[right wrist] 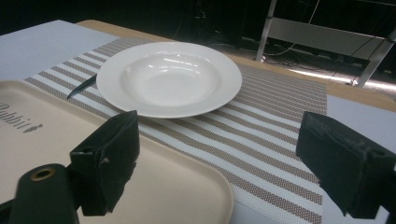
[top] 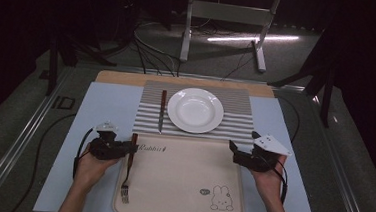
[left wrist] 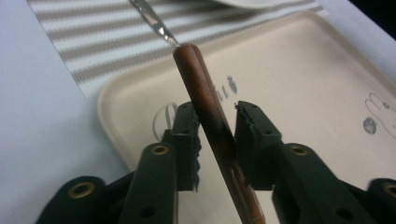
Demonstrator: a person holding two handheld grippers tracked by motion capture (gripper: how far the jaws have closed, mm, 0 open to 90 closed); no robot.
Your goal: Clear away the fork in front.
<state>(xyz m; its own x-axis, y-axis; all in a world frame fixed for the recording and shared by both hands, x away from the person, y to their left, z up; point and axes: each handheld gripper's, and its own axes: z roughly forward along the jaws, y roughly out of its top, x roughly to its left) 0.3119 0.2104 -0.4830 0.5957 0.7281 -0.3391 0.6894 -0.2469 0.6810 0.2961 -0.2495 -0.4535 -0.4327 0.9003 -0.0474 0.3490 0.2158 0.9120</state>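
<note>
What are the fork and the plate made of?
The fork seems to have a brown wooden handle, matte with grain-like streaks, and shiny metal prongs. The plate looks like glossy white ceramic, judging by the bright reflections on it, though hard plastic is possible.

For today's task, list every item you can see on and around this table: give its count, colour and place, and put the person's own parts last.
Plate: 1, white, on the striped mat.
Knife: 1, brown handle with steel blade, on the striped mat left of the plate.
Fork: 1, brown handle with steel tines, on the tray's left edge, handle between the left claw's pads.
Striped mat: 1, brown and white, at the table's far middle.
Tray: 1, cream with a rabbit drawing, near the person.
Sheet: 1, pale blue, under mat and tray.
Stand: 1, grey, on the floor beyond the table.
Left claw: 1, black, around the fork handle.
Right claw: 1, black, open, over the tray's right edge.
Hands: 2, holding the claws.
</note>
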